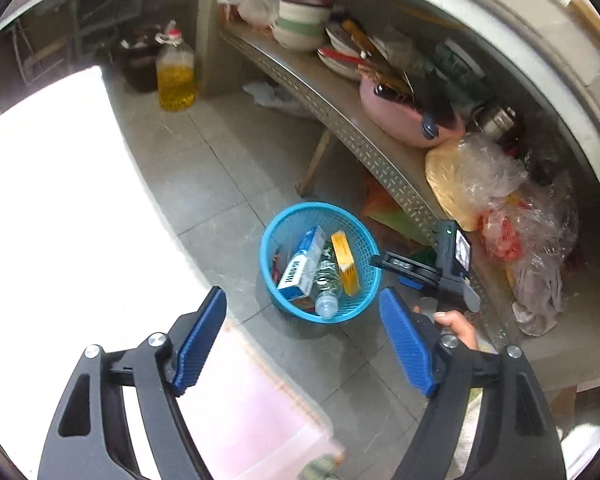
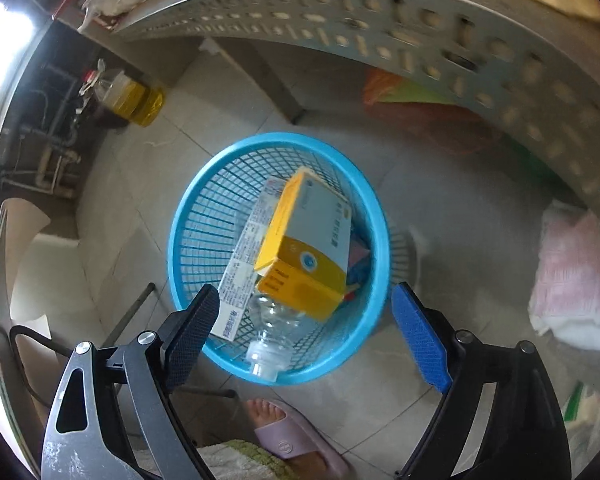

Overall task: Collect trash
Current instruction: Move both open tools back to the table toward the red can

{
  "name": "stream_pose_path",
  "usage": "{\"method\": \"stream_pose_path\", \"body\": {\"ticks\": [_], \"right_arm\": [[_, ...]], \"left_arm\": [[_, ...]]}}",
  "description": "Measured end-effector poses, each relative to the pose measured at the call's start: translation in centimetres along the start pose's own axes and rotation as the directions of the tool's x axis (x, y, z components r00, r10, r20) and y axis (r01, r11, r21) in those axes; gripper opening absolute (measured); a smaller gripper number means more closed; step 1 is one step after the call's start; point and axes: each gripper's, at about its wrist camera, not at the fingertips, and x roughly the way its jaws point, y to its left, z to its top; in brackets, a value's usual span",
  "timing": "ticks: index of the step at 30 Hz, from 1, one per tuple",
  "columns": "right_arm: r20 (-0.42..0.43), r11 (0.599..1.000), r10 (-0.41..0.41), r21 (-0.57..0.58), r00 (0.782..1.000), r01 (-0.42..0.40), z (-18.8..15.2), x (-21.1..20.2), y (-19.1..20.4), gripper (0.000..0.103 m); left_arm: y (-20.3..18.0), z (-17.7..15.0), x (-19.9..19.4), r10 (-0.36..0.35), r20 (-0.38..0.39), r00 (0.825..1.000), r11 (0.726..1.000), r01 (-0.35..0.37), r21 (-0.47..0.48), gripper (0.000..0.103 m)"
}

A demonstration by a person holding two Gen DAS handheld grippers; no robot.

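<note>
Sitting open-topped at the frame's middle: blue basket (image 2: 374, 216), already crowded by a yellow box (image 2: 300, 248) and a bottle (image 2: 268, 336). Hanging over the upper right: metal shelf edge (image 2: 380, 28). Lying bare at the lower right: floor tiles (image 2: 384, 408).

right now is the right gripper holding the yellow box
No, the right gripper is open and empty, and the yellow box lies in the blue basket.

Left gripper (image 1: 302, 322): fingers spread wide, nothing between them, angled steeply downward. Right gripper (image 2: 306, 318): fingers likewise apart and empty, also angled steeply downward. The person's right hand (image 1: 456, 326) grips its handle; a sandalled foot (image 2: 284, 428) shows below.
</note>
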Motion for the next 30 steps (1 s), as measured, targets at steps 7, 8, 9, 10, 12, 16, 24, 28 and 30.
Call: {"method": "stream_pose_path", "body": {"ticks": [7, 8, 9, 10, 12, 16, 24, 28, 30], "right_arm": [[0.045, 0.999, -0.030, -0.026, 0.999, 0.031, -2.7, -3.1, -0.6, 0.084], [0.049, 0.999, -0.030, -0.024, 0.998, 0.031, -3.0, -3.3, -0.5, 0.084], [0.052, 0.999, -0.030, -0.023, 0.998, 0.031, -3.4, -3.8, -0.5, 0.084], [0.054, 0.999, -0.030, -0.024, 0.998, 0.031, -3.7, -4.0, -0.3, 0.084], [0.063, 0.999, -0.019, -0.040, 0.998, 0.022, -4.3, -4.9, 0.7, 0.084], [0.092, 0.991, 0.036, -0.128, 0.995, -0.024, -5.2, -7.5, 4.1, 0.084], [0.146, 0.910, 0.204, -0.393, 0.968, -0.132, -6.9, -14.2, 14.9, 0.084], [0.111, 0.837, 0.276, -0.516, 0.955, -0.182, -9.2, -15.5, 19.7, 0.084], [0.073, 0.798, 0.298, -0.567, 0.952, -0.206, -10.5, -15.3, 22.1, 0.084]], "left_arm": [[3.8, -3.4, -3.9, 0.040, 0.056, 0.998, 0.997, -0.036, -0.069, 0.077], [4.2, -3.8, -4.3, 0.042, 0.064, 0.997, 0.996, -0.037, -0.082, 0.077], [4.7, -4.2, -4.7, 0.048, 0.073, 0.996, 0.995, -0.041, -0.096, 0.077], [5.2, -4.7, -5.2, 0.054, 0.085, 0.995, 0.993, -0.045, -0.110, 0.077], [6.2, -5.7, -6.2, 0.064, 0.104, 0.993, 0.989, -0.049, -0.141, 0.077], [8.1, -7.7, -8.1, 0.086, 0.146, 0.986, 0.980, -0.057, -0.192, 0.077], [12.7, -12.9, -12.6, 0.215, 0.240, 0.947, 0.946, -0.140, -0.293, 0.077], [15.7, -16.3, -15.1, 0.310, 0.271, 0.911, 0.907, -0.197, -0.373, 0.077], [17.4, -18.0, -16.6, 0.373, 0.282, 0.884, 0.878, -0.237, -0.417, 0.077]]}}
